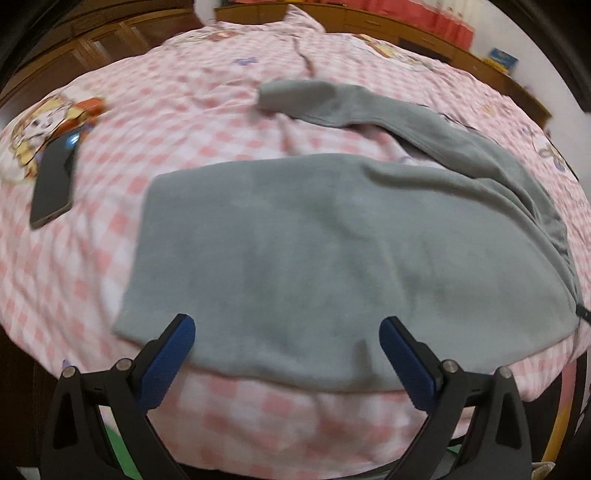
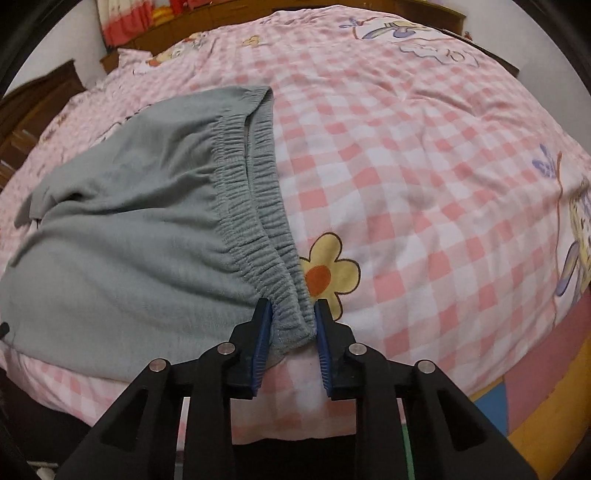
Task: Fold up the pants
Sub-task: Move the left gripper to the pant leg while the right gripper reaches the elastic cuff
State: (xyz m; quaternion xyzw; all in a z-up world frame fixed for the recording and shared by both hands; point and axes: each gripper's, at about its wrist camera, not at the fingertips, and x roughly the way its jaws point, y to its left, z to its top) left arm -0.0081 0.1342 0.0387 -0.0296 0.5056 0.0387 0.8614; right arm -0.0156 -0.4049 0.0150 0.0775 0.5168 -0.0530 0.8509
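Note:
Grey pants (image 1: pixel 295 240) lie flat on the pink checked bed cover (image 1: pixel 166 110). One leg lies along the near edge of the bed. The other leg (image 1: pixel 332 99) bends away toward the far side. My left gripper (image 1: pixel 287 322) hangs open and wide over the near hem edge, with nothing between its pads. In the right wrist view the elastic waistband (image 2: pixel 251 192) of the pants (image 2: pixel 129 240) runs toward me. My right gripper (image 2: pixel 293 303) is shut on its near corner, and both blue pads press the bunched fabric.
A dark phone (image 1: pixel 53 184) lies on the cover to the left of the pants. Wooden furniture (image 1: pixel 369 22) lines the far side of the bed. The bed cover (image 2: pixel 424 166) stretches to the right of the waistband. The bed's near edge drops off just below both grippers.

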